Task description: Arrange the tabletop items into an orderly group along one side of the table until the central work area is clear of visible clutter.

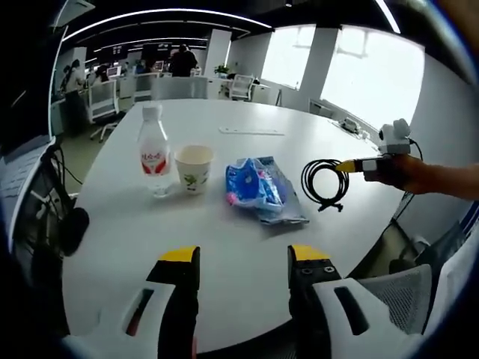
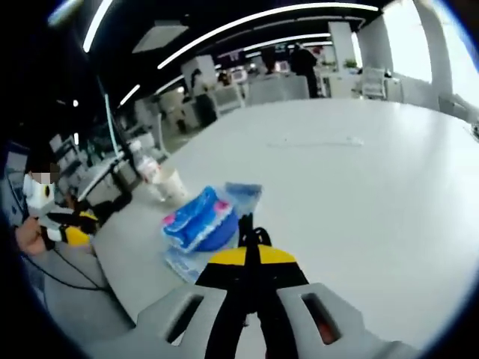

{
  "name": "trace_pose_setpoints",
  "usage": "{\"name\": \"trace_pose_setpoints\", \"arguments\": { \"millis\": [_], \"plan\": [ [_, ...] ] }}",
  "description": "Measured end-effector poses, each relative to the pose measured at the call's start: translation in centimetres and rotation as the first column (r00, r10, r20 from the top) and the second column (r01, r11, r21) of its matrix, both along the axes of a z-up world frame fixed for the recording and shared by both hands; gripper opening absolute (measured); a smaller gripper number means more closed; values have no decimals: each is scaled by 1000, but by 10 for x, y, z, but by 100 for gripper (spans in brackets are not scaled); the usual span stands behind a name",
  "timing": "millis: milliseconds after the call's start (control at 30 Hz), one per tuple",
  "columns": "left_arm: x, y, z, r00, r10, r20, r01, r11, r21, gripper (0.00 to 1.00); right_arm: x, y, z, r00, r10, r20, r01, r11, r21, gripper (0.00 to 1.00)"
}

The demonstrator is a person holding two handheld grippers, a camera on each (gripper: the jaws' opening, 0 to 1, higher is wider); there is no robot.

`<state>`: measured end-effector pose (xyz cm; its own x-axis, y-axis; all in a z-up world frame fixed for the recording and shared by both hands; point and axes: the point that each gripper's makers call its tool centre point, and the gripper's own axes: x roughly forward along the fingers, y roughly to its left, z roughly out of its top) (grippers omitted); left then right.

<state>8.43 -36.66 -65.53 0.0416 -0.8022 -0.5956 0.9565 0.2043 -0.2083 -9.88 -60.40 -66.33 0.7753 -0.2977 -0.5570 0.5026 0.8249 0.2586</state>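
Right now my right gripper (image 2: 251,258) has its fingers clamped on the black cable coil (image 1: 325,184), which hangs from them just off the right end of the row on the white desk (image 1: 247,247). In the left gripper view the row runs left to right: water bottle (image 1: 153,157), paper cup (image 1: 194,169), blue packet (image 1: 262,191), then the cable. My left gripper (image 1: 243,263) hovers low over the near edge, its fingers apart and holding nothing.

As I judge it, the risk lies in setting the cable down. It is springy, so on release the loops may spread toward the packet or the open desk beyond. A loose end could also snag on my fingers and get dragged along when I pull away. In the right gripper view the packet (image 2: 200,221) sits just beyond my fingers, so a careless swing could shove it into the cup (image 2: 170,185).
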Motion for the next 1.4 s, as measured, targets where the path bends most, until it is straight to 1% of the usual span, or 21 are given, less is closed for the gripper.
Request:
{"name": "trace_pose_setpoints", "arguments": {
  "millis": [67,200,367,500,633,833,933,1133,1233,1300,1400],
  "plan": [
    [0,1,-1,1000,1,1,-1,1000,2,46,-9,-5,-1,1000,-12,-1,12,1000,2,0],
    [-3,1,-2,1000,0,2,0,1000,6,46,-19,-12,-1,999,-38,6,38,999,5,0],
    [-5,1,-2,1000,0,4,0,1000,9,46,-29,-16,-3,998,-63,8,63,998,15,0],
    [-6,0,-2,1000,2,5,-2,1000,7,46,-32,-16,-5,997,-75,11,74,997,26,0],
    [-7,-1,-2,1000,5,5,-5,1000,6,46,-32,-15,-7,997,-81,14,80,996,41,0],
    [-9,2,-3,1000,11,4,-11,1000,10,46,-25,-12,-11,997,-76,24,74,995,65,0],
    [-9,3,-3,1000,15,5,-15,1000,12,46,-20,-10,-15,996,-76,36,71,992,104,0],
    [-7,5,-3,1000,22,9,-22,1000,15,46,-15,-11,-21,997,-76,29,72,991,111,0],
    [-7,5,-3,1000,20,12,-20,1000,18,46,-15,-13,-23,998,-65,11,64,993,98,0],
    [-7,5,-2,1000,19,12,-19,1000,17,46,-18,-16,-29,998,-53,-27,55,995,81,0],
    [-7,4,-2,1000,19,14,-19,1000,19,46,-22,-20,-37,997,-45,-66,50,996,68,0]
  ]
}}
